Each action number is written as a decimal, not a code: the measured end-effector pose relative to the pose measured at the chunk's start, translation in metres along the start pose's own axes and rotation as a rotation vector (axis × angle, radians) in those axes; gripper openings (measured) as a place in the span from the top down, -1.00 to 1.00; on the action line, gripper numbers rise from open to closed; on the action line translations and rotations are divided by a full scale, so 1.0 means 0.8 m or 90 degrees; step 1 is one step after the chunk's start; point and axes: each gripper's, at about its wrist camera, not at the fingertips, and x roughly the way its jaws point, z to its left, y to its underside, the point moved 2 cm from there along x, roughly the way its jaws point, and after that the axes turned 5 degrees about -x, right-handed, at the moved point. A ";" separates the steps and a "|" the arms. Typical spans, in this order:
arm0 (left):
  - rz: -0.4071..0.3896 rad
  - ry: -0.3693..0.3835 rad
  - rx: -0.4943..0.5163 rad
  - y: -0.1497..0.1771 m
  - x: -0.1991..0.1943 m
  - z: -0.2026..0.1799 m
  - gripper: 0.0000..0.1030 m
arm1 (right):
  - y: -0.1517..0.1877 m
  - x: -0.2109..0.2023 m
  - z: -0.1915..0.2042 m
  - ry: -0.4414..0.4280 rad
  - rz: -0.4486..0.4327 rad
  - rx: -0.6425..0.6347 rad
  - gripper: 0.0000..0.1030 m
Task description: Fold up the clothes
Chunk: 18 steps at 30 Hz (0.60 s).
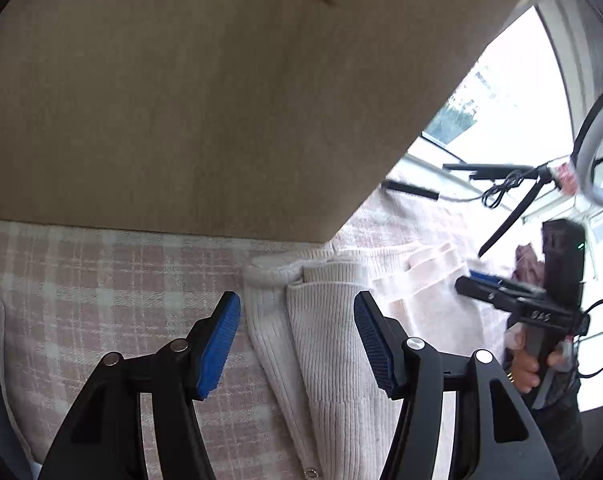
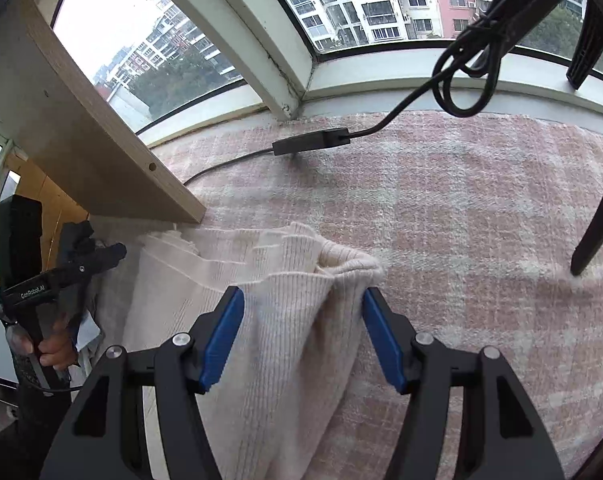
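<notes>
- The cream ribbed garment (image 1: 325, 320) is spread over the pink plaid cover (image 1: 101, 280), beside the wooden panel's lower edge.
- The left gripper (image 1: 297, 312) is held open over its folded corner, unclamped.
- The right gripper (image 2: 303, 308) is held open; the other bunched corner (image 2: 353, 268) is seen between its pads, ungripped.

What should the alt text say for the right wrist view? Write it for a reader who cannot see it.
The open right gripper hovers with its blue fingers on either side of a bunched cream ribbed garment lying on a pink plaid blanket. Behind are a wooden board, a black cable and a window facing apartment blocks; the left gripper shows at far left.
</notes>
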 end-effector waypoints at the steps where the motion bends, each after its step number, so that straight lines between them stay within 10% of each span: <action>1: 0.008 -0.010 0.008 0.002 0.007 -0.005 -0.10 | 0.000 0.002 0.002 0.007 0.004 -0.008 -0.18; 10: 0.020 -0.028 0.037 0.003 0.041 -0.009 -0.35 | 0.007 0.014 -0.013 -0.015 0.019 -0.018 -0.17; 15: 0.026 0.025 0.061 0.002 0.046 -0.025 0.51 | 0.008 0.015 -0.019 -0.089 0.022 -0.002 0.40; 18: 0.015 0.023 0.080 0.004 0.038 -0.036 0.61 | 0.012 0.002 -0.018 -0.101 0.001 0.007 0.56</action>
